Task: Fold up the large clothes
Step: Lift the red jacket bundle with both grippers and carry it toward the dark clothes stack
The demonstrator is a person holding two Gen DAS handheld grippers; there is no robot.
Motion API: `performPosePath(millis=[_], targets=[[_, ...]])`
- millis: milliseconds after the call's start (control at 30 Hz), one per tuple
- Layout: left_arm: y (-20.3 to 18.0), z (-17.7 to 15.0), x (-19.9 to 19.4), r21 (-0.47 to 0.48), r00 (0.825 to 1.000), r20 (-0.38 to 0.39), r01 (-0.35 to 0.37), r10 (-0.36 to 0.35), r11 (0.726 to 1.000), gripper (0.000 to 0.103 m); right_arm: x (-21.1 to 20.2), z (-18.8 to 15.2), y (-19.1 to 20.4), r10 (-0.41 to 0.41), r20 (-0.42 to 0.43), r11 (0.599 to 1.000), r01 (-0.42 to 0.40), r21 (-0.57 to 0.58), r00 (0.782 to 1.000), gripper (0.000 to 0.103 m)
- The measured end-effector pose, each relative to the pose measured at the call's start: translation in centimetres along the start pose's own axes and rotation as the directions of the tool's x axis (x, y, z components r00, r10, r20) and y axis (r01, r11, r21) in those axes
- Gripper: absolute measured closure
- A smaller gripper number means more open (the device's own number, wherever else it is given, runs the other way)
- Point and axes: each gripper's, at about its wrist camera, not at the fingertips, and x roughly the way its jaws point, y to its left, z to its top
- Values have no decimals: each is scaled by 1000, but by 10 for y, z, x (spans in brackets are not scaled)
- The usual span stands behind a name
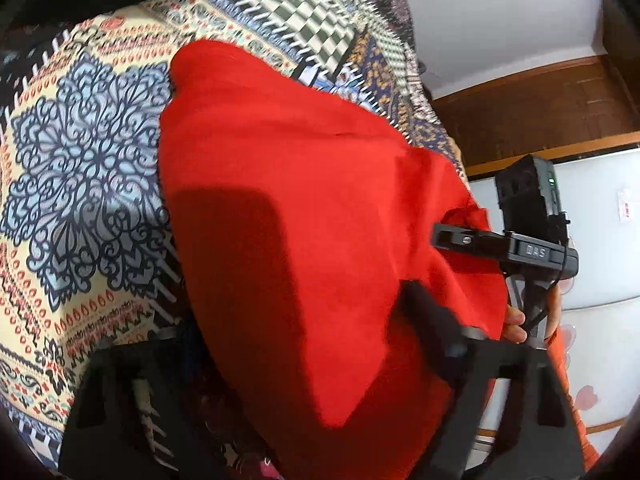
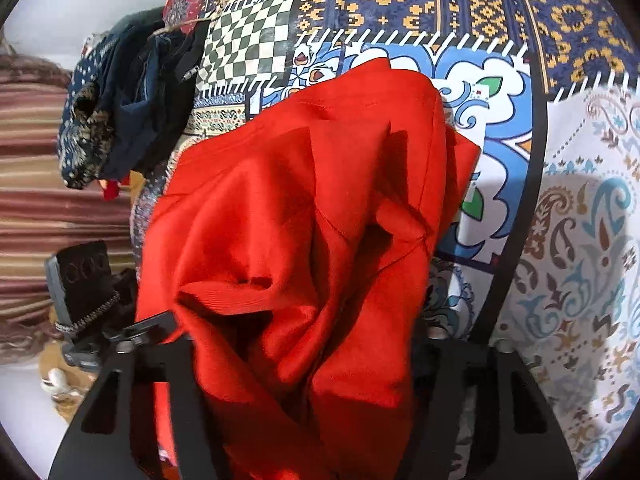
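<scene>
Left wrist view: found the red garment (image 1: 300, 200) spread over the patterned bedspread (image 1: 80, 160), smooth at the far end and gathered into folds at the near right. Saw the left tongs (image 1: 280, 320) spread wide around its near edge, the right-hand finger pushed against the cloth and the left-hand finger standing clear of it over the bedspread, so pinching nothing. Noted the right tongs (image 1: 448, 238) at the garment's right edge, one black finger laid on a raised fold, and a hand (image 1: 516, 324) gripping the handle just behind. Right wrist view: met the same garment bunched and crumpled, heaped toward the lens, filling the whole gap between the two fingers and touching both; could not tell whether truly squeezed or only enclosed. Caught one finger of the left tongs touching the cloth's left edge. Beyond the garment, picked out a heap of dark clothes (image 2: 132, 108) at the bedspread's far left, well apart from the red cloth, and striped fabric (image 2: 40, 208) past the edge.
</scene>
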Motion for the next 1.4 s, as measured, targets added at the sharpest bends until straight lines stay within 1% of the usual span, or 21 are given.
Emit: performPosePath(millis=[33, 67, 133, 200, 333, 467, 600, 667, 733, 800, 833, 900, 933, 967, 1000, 1067, 1167, 1233, 1267, 1333, 1400], targets=[[-1, -1, -3, 9, 1000, 12, -7, 7, 1000, 39, -1, -1, 0, 15, 2, 1000, -15, 11, 1000, 62], [-2, 0, -5, 15, 1000, 21, -8, 8, 1000, 45, -2, -2, 1, 11, 7, 1000, -11, 6, 1000, 66], [-6, 0, -13, 37, 999, 35, -7, 6, 999, 62, -8, -7, 9, -16, 37, 1000, 17, -27, 999, 69], [-15, 0, -21, 72, 999, 48, -25, 21, 997, 69, -13, -11, 22, -25, 63, 998, 28, -48, 998, 73], [-40, -2, -43, 166, 991, 100, -103, 87, 981, 74, -24, -16, 49, -23, 106, 995, 33, -90, 994, 76], [-59, 0, -77, 219, 981, 170, -128, 91, 967, 76, -48, -17, 79, 18, 166, 991, 5, -135, 986, 76], [-82, 11, -124, 257, 965, 253, -132, 65, 957, 76, -80, -14, 125, 55, 257, 977, 1, -212, 965, 76], [-92, 17, -153, 279, 952, 303, -141, 52, 950, 76, -99, -10, 154, 92, 300, 966, -12, -259, 950, 76], [-100, 22, -186, 301, 934, 354, -153, 38, 941, 76, -117, -6, 186, 110, 351, 949, 7, -314, 930, 76], [-106, 34, -218, 311, 919, 395, -137, 3, 941, 76, -126, 1, 214, 131, 381, 937, 11, -349, 915, 76], [-108, 38, -231, 316, 910, 415, -141, -3, 938, 76, -129, 6, 228, 147, 386, 932, 4, -362, 911, 76], [-113, 49, -262, 330, 874, 485, -196, 13, 923, 76, -130, 19, 259, 171, 397, 917, 2, -399, 902, 76], [-113, 54, -274, 327, 860, 510, -211, 16, 921, 76, -129, 24, 270, 174, 405, 911, 9, -412, 898, 77], [-111, 61, -290, 324, 848, 530, -210, 7, 922, 76, -128, 31, 285, 179, 418, 902, 21, -431, 891, 77], [-108, 66, -300, 321, 842, 539, -202, -3, 925, 76, -126, 38, 299, 189, 428, 893, 28, -450, 884, 77], [-97, 83, -324, 302, 830, 557, -188, -13, 935, 76, -122, 52, 318, 220, 436, 880, 15, -474, 872, 77], [-79, 111, -351, 278, 808, 589, -206, 3, 938, 76, -106, 76, 342, 254, 457, 864, 14, -504, 852, 77], [-59, 132, -366, 248, 796, 606, -197, 7, 948, 76, -89, 92, 353, 263, 468, 857, 19, -516, 844, 77], [-48, 137, -371, 242, 791, 612, -200, 10, 949, 76, -82, 98, 355, 263, 471, 854, 24, -519, 842, 77], [-28, 158, -372, 217, 776, 629, -229, 43, 949, 76, -63, 115, 362, 251, 472, 853, 38, -521, 845, 77], [-13, 169, -363, 185, 770, 635, -230, 62, 955, 76, -45, 131, 364, 239, 483, 857, 51, -513, 843, 77]])
